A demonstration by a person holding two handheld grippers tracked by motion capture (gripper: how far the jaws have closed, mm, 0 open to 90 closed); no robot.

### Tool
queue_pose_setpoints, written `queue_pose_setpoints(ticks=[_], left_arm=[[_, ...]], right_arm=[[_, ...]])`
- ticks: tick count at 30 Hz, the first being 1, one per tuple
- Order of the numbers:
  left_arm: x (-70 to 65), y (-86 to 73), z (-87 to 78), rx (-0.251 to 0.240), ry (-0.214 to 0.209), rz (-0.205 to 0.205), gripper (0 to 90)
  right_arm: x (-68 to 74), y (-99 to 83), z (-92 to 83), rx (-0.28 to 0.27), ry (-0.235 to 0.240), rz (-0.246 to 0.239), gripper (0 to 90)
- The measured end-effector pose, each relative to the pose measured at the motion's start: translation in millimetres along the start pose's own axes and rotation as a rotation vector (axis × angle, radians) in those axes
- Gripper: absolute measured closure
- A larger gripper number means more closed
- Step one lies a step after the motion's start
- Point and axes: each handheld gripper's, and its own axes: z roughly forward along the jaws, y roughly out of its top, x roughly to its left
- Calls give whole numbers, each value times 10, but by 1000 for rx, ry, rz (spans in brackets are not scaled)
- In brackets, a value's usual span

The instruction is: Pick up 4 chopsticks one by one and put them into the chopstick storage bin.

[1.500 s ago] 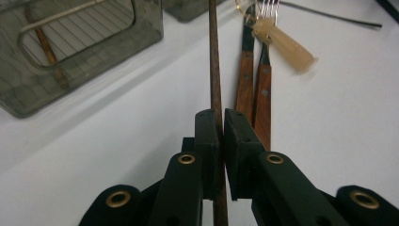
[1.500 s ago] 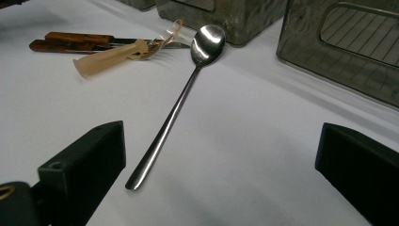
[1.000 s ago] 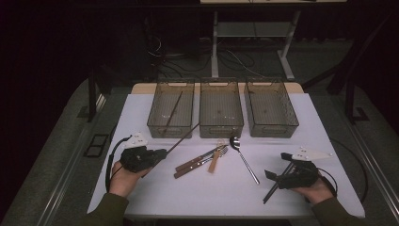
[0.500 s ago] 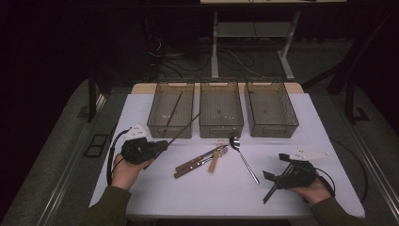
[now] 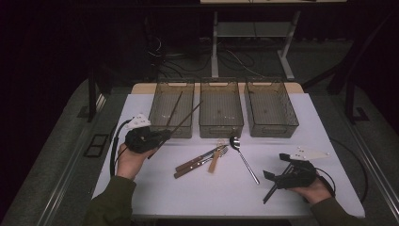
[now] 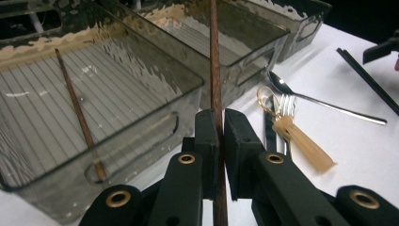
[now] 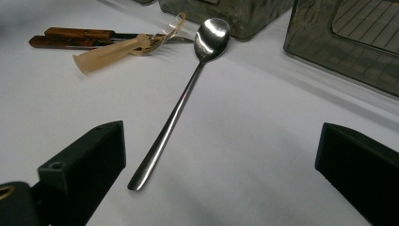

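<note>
The left claw [image 5: 162,136] has its jaws clamped tight on a brown chopstick [image 6: 215,80], which angles up and away from the jaws, its far end above the near rim of the left bin [image 5: 155,123] at the far left of the counter [image 5: 329,136]. A second chopstick [image 5: 173,111] lies inside that bin, leaning along its floor. The middle bin [image 5: 221,127] and right bin [image 5: 272,127] sit just beside it in a row along the far edge. Mid-counter, two wooden-handled pieces [image 5: 195,164] lie side by side, a pale plastic utensil [image 6: 301,143] touching them, and a steel spoon [image 7: 181,103] slants toward the near edge. Over at the near right corner, the right claw [image 5: 277,175] rests in the person's hand with its jaws spread wide, gripping nothing, the spoon's handle tip on the counter between them. A dark chopstick [image 5: 275,186] lies beside it.
</note>
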Motion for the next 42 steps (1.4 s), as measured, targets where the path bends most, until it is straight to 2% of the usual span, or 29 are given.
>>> queue_pose_setpoints(ticks=[13,21,29,35,42], left_arm=[[151,205,135,-28,10,-7,841],[371,428,181,-80,33,-46,841],[566,633,301,-95,75,-62,841],[702,642,460,-75,131,-99,841],[832,578,657,-44,185,-116,841]], right_arm=[[0,2,-7,-3,2,6,24],[-3,2,-13,-9,4,10,24],[-7,3,-14,-11,5,10,24],[-8,4,-17,-13,7,14,24],[-9,4,-19,-14,9,15,24]])
